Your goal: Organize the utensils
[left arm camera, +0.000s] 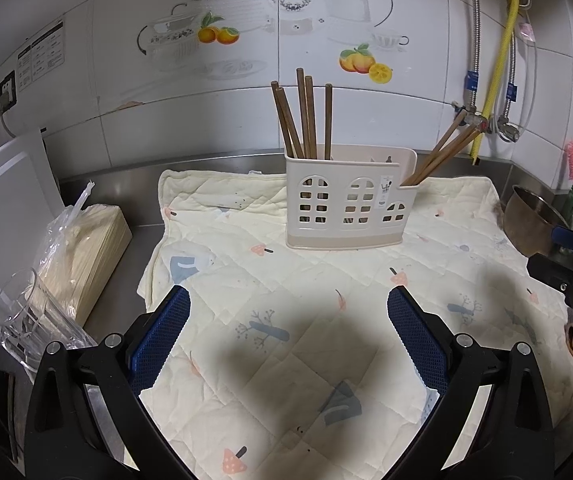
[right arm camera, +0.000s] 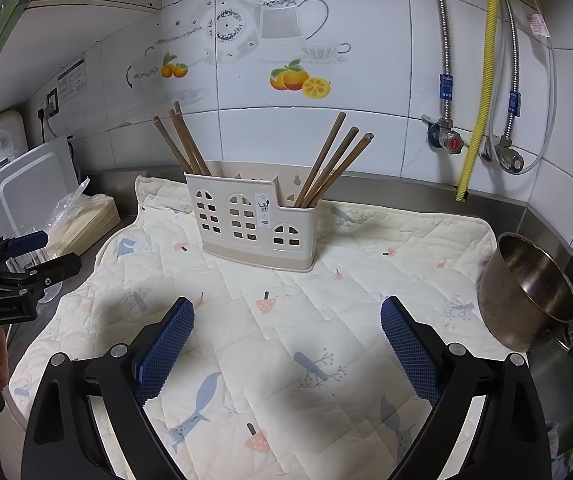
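A cream plastic utensil holder (left arm camera: pixel 348 204) (right arm camera: pixel 254 224) stands on a quilted printed cloth (left arm camera: pixel 306 320) (right arm camera: pixel 286 320). Several brown chopsticks (left arm camera: pixel 304 120) (right arm camera: pixel 182 144) stand in its taller left compartment. Three more chopsticks (left arm camera: pixel 442 152) (right arm camera: pixel 334 164) lean right out of the lower right compartment. My left gripper (left arm camera: pixel 288 308) is open and empty over the cloth, well in front of the holder. My right gripper (right arm camera: pixel 286 316) is open and empty, also in front of the holder. Each gripper shows at the edge of the other's view.
A steel bowl (right arm camera: pixel 526 292) (left arm camera: pixel 530 216) sits at the cloth's right edge. A glass cup (left arm camera: pixel 26 320), a bagged stack of flat wooden pieces (left arm camera: pixel 86 248) and a white board (left arm camera: pixel 6 192) stand on the left. Pipes and valves (right arm camera: pixel 466 120) run down the tiled wall.
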Available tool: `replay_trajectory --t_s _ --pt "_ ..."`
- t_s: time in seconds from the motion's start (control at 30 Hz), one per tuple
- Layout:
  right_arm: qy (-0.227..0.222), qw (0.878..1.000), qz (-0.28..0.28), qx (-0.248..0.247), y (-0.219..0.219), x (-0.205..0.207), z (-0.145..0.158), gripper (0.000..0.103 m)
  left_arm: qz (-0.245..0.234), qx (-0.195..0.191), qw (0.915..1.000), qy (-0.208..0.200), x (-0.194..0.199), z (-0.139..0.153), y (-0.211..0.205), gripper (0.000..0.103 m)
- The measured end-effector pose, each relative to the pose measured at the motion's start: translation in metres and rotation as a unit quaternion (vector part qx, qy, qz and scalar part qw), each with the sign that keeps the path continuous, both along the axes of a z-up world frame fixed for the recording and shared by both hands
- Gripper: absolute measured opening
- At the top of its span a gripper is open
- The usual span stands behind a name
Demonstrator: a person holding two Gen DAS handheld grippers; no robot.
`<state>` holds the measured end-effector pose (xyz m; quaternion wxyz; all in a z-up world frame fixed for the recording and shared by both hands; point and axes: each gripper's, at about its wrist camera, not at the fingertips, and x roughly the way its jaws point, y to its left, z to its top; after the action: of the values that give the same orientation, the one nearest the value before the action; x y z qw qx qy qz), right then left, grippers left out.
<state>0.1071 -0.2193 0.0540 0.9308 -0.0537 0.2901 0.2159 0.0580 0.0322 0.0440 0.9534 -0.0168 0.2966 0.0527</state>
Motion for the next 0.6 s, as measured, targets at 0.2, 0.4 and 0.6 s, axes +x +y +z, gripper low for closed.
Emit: replay_trajectory --t_s 0.2,0.4,0.6 --pt "0.002 1.0 0.0 -0.002 0.0 -0.0007 0.0002 0.092 0.0 -0.002 1.0 0.001 -0.001 -0.001 0.0 0.098" --pt "0.003 1.0 -0.001 -0.002 -0.0006 -0.0004 -0.0007 0.092 0.0 -0.002 1.0 0.004 -0.001 -0.0032 -0.002 0.098" --pt "0.004 1.0 -0.002 -0.001 -0.0009 -0.0002 -0.0014 0.092 -0.001 -0.002 1.0 0.003 -0.0011 -0.0033 -0.0028 0.098"
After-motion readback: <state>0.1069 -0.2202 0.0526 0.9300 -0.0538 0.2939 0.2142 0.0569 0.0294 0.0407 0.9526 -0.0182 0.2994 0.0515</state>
